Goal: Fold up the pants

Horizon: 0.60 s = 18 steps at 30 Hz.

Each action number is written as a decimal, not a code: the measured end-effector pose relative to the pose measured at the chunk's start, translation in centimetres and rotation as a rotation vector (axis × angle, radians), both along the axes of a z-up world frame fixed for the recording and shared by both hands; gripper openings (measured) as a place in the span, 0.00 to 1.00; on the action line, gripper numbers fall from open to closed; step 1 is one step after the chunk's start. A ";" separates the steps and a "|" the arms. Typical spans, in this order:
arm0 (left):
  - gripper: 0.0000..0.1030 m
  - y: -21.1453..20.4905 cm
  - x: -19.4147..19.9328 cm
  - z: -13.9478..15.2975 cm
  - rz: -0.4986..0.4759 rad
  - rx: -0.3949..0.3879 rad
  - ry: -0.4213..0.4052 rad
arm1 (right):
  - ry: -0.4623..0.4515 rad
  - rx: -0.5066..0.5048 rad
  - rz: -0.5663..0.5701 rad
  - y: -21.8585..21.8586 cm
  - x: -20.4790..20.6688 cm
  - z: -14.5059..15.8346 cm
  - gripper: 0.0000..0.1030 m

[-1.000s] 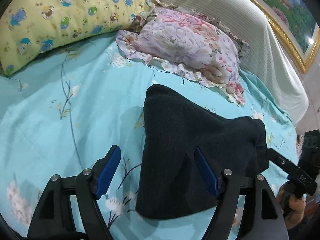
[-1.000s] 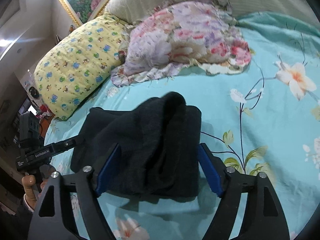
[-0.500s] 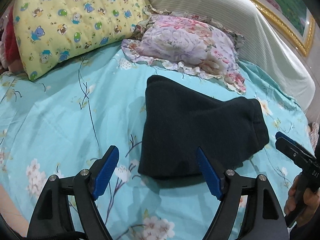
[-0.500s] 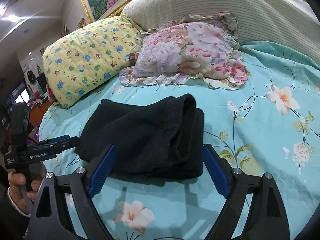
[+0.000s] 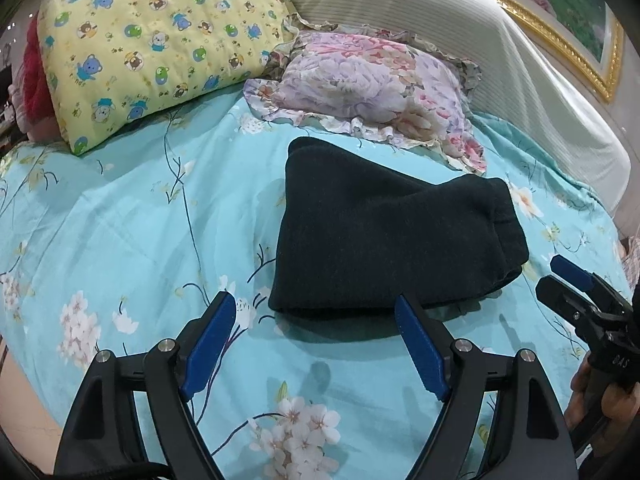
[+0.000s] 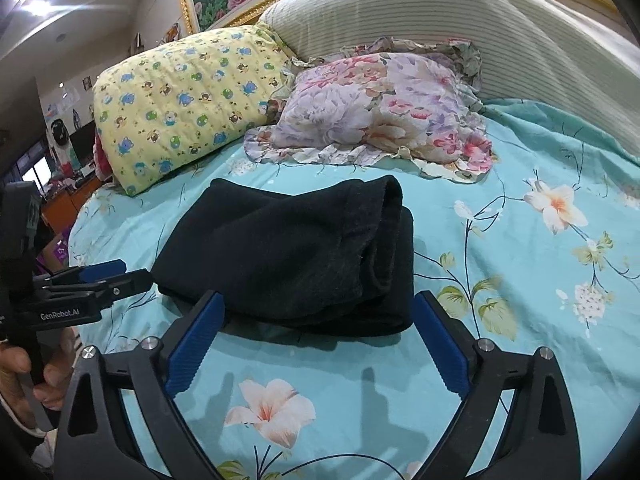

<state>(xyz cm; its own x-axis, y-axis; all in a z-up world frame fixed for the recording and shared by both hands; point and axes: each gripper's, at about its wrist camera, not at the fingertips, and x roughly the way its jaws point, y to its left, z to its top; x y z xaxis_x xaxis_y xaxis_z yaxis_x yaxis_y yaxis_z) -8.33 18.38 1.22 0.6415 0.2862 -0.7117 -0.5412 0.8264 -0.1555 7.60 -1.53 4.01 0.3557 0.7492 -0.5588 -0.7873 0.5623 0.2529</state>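
While the folded pants (image 5: pixel 384 236) lie mid-frame, long axis left-to-right, both the left gripper (image 5: pixel 316 344) and the still-widening right gripper (image 6: pixel 316 340) gape empty just below them.

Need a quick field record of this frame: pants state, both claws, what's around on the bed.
pants: black pants, folded into a compact stack, lying on the sheet
surface: turquoise floral bedsheet
left claw: open, nothing between the jaws, short of the pants' near edge
right claw: jaws opening, nothing gripped, at the pants' near edge
behind pants: yellow cartoon pillow, floral pillow
fold status: looks complete
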 end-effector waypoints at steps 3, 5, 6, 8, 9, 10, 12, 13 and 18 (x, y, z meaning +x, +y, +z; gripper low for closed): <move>0.80 0.0 0.0 -0.2 0.015 0.019 0.020 | -0.007 -0.002 0.010 0.3 -0.5 -0.1 0.95; 0.80 0.0 0.0 -0.4 0.014 0.025 0.024 | -0.009 -0.006 0.014 0.6 -0.7 -0.1 0.95; 0.80 0.0 0.0 -0.4 0.011 0.026 0.024 | -0.014 -0.013 0.014 0.8 -0.8 -0.2 0.96; 0.82 0.0 -0.1 -0.6 0.020 0.036 0.033 | -0.030 -0.022 0.019 1.0 -1.2 -0.3 0.96; 0.83 0.0 -0.1 -0.7 0.022 0.039 0.036 | -0.038 -0.026 0.020 1.1 -1.3 -0.4 0.96; 0.84 0.0 0.0 -0.8 0.026 0.046 0.043 | -0.041 -0.029 0.023 1.2 -1.5 -0.4 0.98; 0.84 -0.1 0.0 -1.0 0.031 0.061 0.053 | -0.048 -0.034 0.024 1.4 -1.6 -0.6 0.99; 0.84 -0.2 0.0 -1.2 0.033 0.068 0.060 | -0.054 -0.033 0.023 1.4 -1.8 -0.8 0.99; 0.84 -0.3 0.0 -1.7 0.036 0.065 0.064 | -0.053 -0.034 0.024 1.7 -2.0 -1.3 0.99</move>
<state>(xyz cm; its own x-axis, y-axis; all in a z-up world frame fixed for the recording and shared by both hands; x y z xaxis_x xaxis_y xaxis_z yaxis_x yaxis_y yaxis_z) -8.33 18.11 -0.47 0.5839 0.3547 -0.7302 -0.5775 0.8136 -0.0666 5.57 0.19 2.75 0.3678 0.7386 -0.5649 -0.8124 0.5509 0.1913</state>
